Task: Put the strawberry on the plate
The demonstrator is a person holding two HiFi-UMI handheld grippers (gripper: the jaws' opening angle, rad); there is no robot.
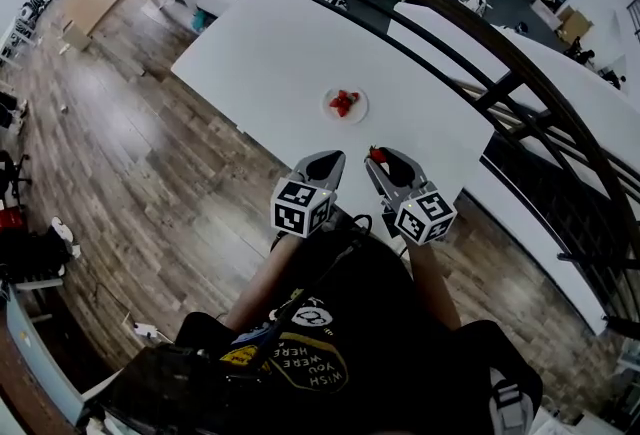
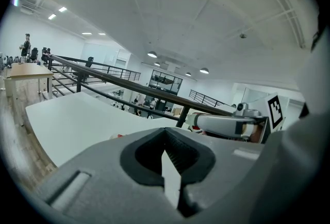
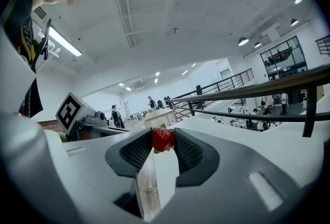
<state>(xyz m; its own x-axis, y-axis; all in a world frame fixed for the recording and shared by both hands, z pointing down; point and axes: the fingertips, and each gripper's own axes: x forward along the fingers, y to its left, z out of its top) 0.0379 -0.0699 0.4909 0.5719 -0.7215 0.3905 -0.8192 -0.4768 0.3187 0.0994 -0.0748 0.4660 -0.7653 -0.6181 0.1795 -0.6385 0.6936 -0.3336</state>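
- Dark shirt (image 1: pixel 330 343) of the person fills the near edge of the head view, with both grippers held out in front of it
- Left gripper (image 1: pixel 325 163) has its jaws together at the tips with nothing between them; its own view shows only a sliver of white table through the gap behind the tips
- Right gripper (image 1: pixel 385 161) is clamped on the strawberry (image 1: pixel 377 155), which sits right at the jaw tips, pinched across its sides, with a bit of green showing at its top in the right gripper view
- Both grippers hang over the near edge of the table (image 1: pixel 270 53); how high above it I cannot tell
- Plate (image 1: pixel 359 103) lies ahead of the right gripper and a little to its left, apart from the jaws, roughly on the line between the two grippers
- Red fruit (image 1: pixel 343 104), seemingly another strawberry, already lies on the plate left of its middle, so the bare right part looks like the place to aim for
- My reading: the move ahead is a short reach forward and slightly left by the right gripper, then a lowering and a release
- Table top is white, smooth and bare apart from the plate
- Black railing (image 1: pixel 480 33) curves past the far side of the table
- Wood floor (image 1: pixel 150 173) lies to the left, with a wooden desk further back
- Beyond the railing is a lower level with people and desks
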